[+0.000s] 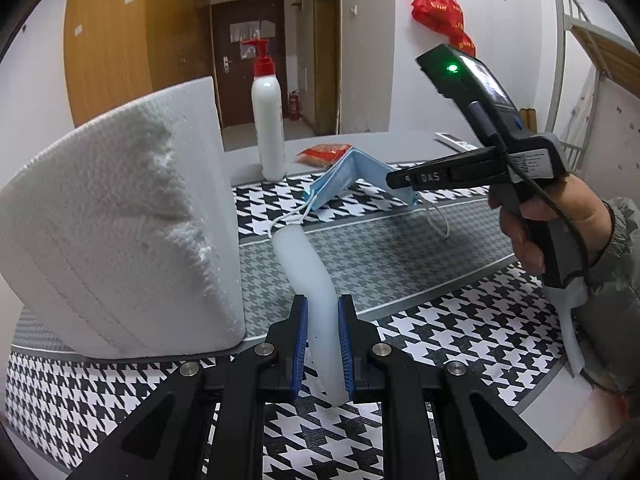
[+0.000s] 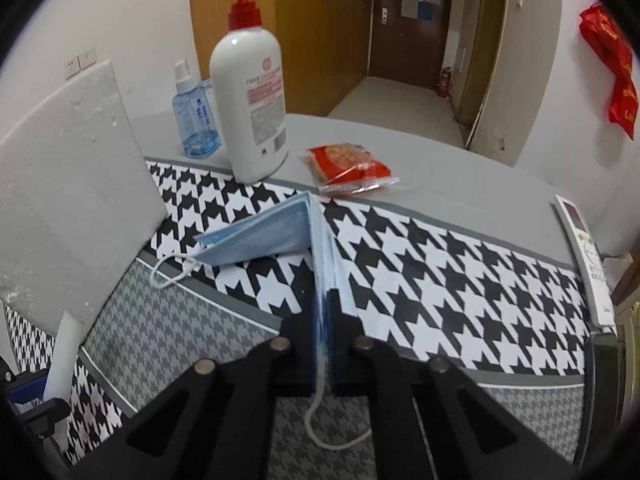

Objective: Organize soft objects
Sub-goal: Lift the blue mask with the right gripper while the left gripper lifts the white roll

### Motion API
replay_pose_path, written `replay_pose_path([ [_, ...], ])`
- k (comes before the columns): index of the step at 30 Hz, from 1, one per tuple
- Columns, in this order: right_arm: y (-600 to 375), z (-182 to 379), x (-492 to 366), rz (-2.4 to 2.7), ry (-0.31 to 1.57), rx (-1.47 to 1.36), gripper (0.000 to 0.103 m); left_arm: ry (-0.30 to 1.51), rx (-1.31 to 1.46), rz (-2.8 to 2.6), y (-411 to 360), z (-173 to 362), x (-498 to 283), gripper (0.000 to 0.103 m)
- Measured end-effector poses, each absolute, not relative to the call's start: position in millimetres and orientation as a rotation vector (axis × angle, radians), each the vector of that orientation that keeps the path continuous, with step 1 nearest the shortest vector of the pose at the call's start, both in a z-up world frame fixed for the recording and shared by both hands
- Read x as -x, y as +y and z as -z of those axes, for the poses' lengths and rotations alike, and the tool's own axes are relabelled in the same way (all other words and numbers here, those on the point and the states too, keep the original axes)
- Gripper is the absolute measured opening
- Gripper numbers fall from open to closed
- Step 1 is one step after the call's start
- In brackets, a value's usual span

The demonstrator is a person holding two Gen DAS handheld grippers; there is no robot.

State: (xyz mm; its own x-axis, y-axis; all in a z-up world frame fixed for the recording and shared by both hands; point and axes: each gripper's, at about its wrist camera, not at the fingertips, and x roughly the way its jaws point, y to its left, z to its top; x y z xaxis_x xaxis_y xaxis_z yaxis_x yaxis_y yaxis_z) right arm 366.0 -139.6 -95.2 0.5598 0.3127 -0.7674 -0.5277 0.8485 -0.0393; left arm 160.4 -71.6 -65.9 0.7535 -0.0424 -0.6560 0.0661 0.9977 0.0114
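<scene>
My left gripper (image 1: 322, 308) is shut on a soft translucent white silicone tube (image 1: 308, 268) that bends away over the houndstooth mat; its end also shows in the right wrist view (image 2: 64, 360). My right gripper (image 2: 325, 296) is shut on a folded blue face mask (image 2: 276, 236) and holds it above the mat, one half drooping left, ear loops hanging. In the left wrist view the right gripper (image 1: 394, 180) holds the mask (image 1: 352, 176) beyond the tube's far end. A large white foam block (image 1: 120, 232) stands at the left, also in the right wrist view (image 2: 68, 200).
A white pump bottle with red cap (image 2: 250, 92) and a blue spray bottle (image 2: 194, 120) stand at the mat's far edge. A red snack packet (image 2: 348, 168) lies on the grey table. A white remote (image 2: 586, 256) lies at the right.
</scene>
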Motion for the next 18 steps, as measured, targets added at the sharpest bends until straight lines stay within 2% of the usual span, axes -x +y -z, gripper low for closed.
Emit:
replay_pose_path([
  [18,-162.4,55.2,-308.3,-0.447,0.747,0.213,0.006,0.660,-0.034,0.090,-65.0,44.5,-133.1,0.016],
])
